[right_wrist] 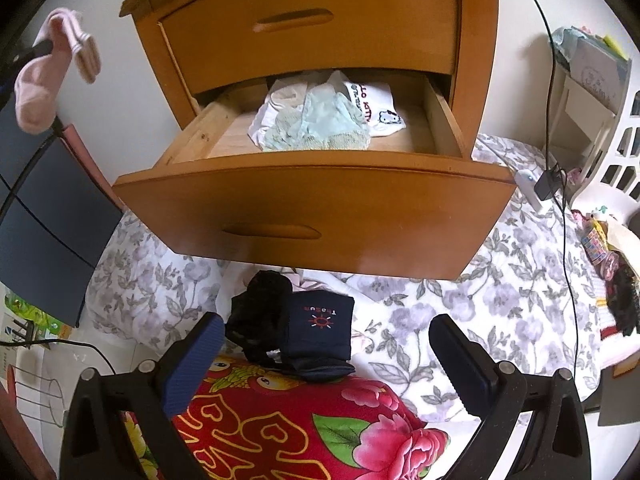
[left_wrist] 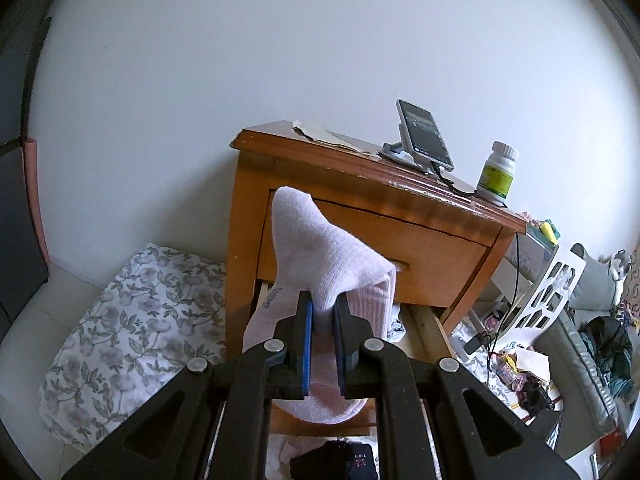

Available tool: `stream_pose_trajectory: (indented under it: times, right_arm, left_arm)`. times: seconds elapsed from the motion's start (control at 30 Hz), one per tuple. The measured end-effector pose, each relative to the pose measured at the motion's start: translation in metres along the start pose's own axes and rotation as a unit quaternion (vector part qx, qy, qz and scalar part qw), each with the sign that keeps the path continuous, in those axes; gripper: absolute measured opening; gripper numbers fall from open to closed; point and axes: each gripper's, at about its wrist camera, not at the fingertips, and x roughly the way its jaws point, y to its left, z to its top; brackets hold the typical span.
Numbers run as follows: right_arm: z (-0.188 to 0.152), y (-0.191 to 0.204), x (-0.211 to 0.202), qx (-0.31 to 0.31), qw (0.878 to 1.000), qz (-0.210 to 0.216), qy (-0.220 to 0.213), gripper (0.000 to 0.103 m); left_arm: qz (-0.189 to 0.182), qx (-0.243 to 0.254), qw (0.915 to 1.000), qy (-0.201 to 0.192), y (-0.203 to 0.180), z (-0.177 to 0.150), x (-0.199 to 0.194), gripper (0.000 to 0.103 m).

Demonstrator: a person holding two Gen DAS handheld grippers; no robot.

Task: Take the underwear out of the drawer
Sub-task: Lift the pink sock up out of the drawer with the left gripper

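While the left hand-held gripper (left_wrist: 323, 312) is clamped on a pink sock (left_wrist: 320, 256) held clear of the drawer (right_wrist: 312, 196), the right hand-held gripper (right_wrist: 326, 356) stands open and empty above dark garments (right_wrist: 296, 332) already removed. Underwear (right_wrist: 320, 120) remains in the drawer ahead, uncollected.

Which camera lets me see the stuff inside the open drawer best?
The right wrist view. It looks down into the open drawer, showing the pale green underwear and white clothes inside. In the left wrist view, the left gripper and its pink sock hide almost all of it.
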Motion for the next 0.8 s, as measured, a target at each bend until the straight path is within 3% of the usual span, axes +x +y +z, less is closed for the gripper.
stream_pose_trajectory:
  times: [0.37,0.8]
  right_arm:
    - [-0.005,0.008,-0.016,-0.004,1.000,-0.004,-0.014,0.103]
    - [-0.009,0.008,-0.025,0.002,1.000,-0.010,-0.021,0.103]
  left_arm:
    - [0.009,-0.007,0.9998,0.014,0.013,-0.024,-0.023,0.010]
    - [0.001,-0.004,0.9982,0.061,0.015,-0.054,-0.019,0.010]
